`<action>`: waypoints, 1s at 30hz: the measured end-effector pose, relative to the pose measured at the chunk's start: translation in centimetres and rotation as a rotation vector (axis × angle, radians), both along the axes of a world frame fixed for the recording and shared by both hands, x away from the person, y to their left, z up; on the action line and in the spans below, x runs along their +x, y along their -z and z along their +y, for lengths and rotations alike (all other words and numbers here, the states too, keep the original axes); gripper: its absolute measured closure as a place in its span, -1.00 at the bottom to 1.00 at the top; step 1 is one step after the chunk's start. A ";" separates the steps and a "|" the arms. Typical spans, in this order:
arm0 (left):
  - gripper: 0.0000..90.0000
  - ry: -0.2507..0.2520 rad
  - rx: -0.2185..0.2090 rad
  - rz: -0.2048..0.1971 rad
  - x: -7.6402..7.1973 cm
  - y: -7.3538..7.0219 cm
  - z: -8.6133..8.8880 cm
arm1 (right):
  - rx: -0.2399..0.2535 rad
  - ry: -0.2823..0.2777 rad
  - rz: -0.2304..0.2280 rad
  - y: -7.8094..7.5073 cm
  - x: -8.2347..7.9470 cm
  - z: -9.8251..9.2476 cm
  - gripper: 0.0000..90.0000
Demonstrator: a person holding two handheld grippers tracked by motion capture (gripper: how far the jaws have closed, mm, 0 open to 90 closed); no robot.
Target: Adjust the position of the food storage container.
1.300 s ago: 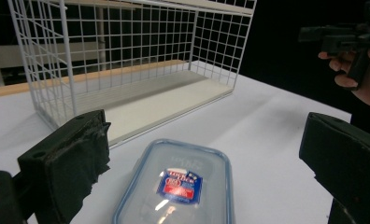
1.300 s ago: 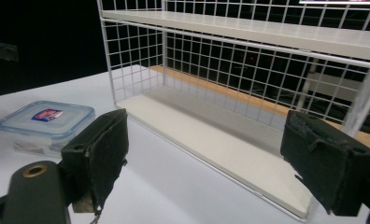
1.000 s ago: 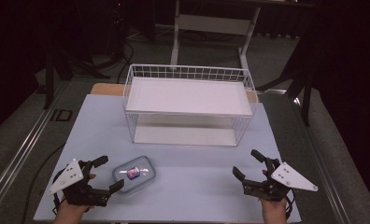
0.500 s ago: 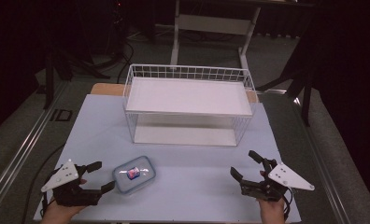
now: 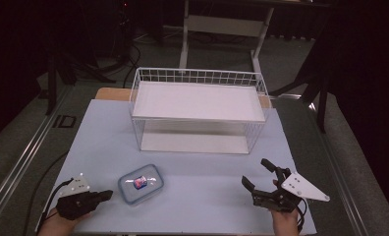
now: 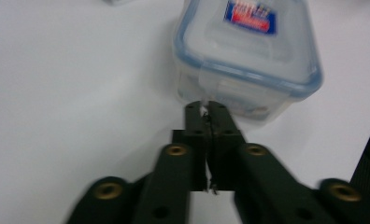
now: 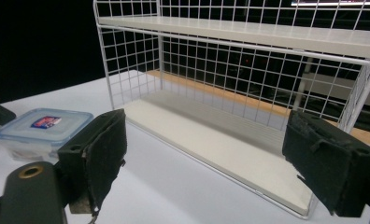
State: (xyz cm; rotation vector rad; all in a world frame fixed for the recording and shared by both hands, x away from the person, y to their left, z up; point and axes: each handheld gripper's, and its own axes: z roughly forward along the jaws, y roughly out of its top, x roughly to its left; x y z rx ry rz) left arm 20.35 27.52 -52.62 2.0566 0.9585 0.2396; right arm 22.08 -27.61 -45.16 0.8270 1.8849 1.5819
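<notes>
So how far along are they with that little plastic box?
Barely started. The lidded box sits on the table in front of the wire rack, whose shelves are bare. The left gripper has just closed, its tips at the box's lid tab; whether it pinches it is unclear. The right gripper waits open. Any lifting or shelving is still left.

Clear glossy plastic container (image 5: 141, 183), white wire rack (image 5: 198, 110), matt black jaws
</notes>
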 end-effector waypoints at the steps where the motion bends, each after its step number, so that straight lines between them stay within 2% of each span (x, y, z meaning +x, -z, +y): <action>1: 1.00 0.013 0.021 0.017 0.2 0.0 -0.4 | 0.005 -0.001 -0.001 0.0 0.0 0.0 -0.69; 5: 1.00 0.056 0.038 0.039 0.8 0.0 -1.5 | 0.006 -0.002 0.003 0.1 0.1 -0.1 -0.69; 8: 1.00 0.065 0.043 0.050 1.1 0.1 -1.9 | 0.006 -0.002 0.009 0.1 0.1 -0.1 -0.69; 9: 1.00 0.063 0.059 0.046 1.4 0.3 -2.2 | 0.007 -0.003 0.008 0.1 0.1 -0.1 -0.69; 11: 1.00 0.052 0.055 0.043 1.8 0.3 -2.4 | 0.005 -0.004 0.006 0.1 0.1 -0.2 -0.69; 16: 1.00 0.033 0.084 0.018 2.7 -0.1 -3.2 | 0.005 -0.004 0.010 0.1 0.1 -0.2 -0.69; 18: 1.00 0.030 0.092 0.023 3.3 0.0 -3.6 | 0.008 -0.006 0.012 0.2 0.2 -0.2 -0.69; 21: 1.00 0.023 0.086 0.035 4.3 0.2 -4.2 | 0.005 -0.012 0.014 0.3 0.3 -0.2 -0.69; 25: 1.00 -0.017 0.084 0.014 5.1 0.1 -4.9 | 0.003 -0.017 0.020 0.3 0.3 -0.1 -0.69; 30: 1.00 -0.017 0.068 0.032 6.1 0.5 -6.0 | 0.007 -0.026 0.019 0.4 0.2 -0.2 -0.69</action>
